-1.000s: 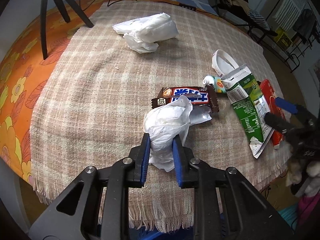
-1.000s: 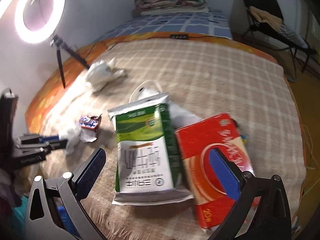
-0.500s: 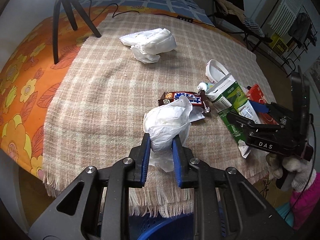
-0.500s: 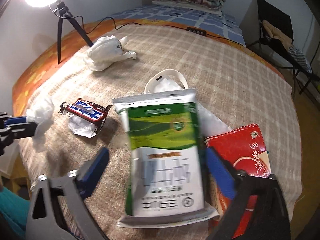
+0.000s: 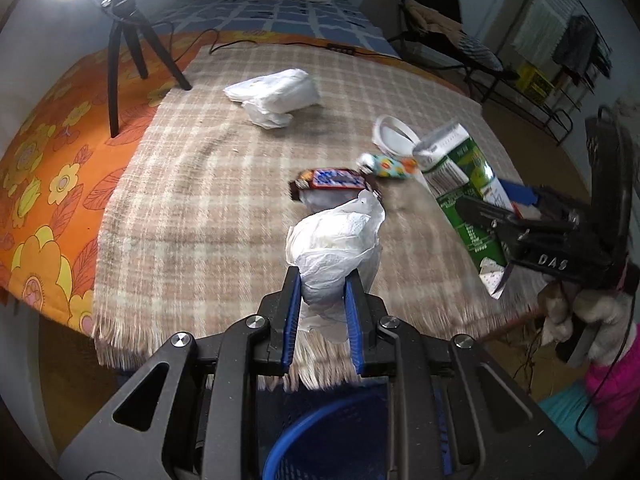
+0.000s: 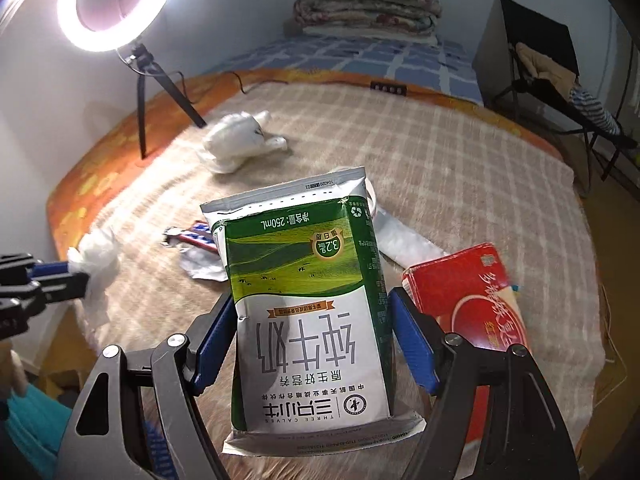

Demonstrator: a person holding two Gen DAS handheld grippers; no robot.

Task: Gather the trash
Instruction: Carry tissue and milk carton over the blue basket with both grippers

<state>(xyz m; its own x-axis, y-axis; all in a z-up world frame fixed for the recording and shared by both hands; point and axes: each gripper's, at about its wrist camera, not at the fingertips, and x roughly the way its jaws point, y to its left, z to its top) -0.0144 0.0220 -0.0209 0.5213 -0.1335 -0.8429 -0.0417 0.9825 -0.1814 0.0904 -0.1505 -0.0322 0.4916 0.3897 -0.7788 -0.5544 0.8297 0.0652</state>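
White tissue wad (image 5: 334,254) is being pinched by left gripper (image 5: 320,284), blue basket (image 5: 332,436) lying directly below at lower frame; milk carton (image 6: 308,308) is being clamped lengthwise by right gripper (image 6: 312,332).

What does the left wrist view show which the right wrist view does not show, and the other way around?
Only the left wrist view shows the blue basket below the left gripper and the colourful small wrapper. Only the right wrist view shows the ring light and the red packet. Both show the crumpled tissue, milk carton, chocolate bar wrapper and right gripper.

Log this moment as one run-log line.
left gripper: shut on tissue wad | right gripper: shut on milk carton | blue bin: below
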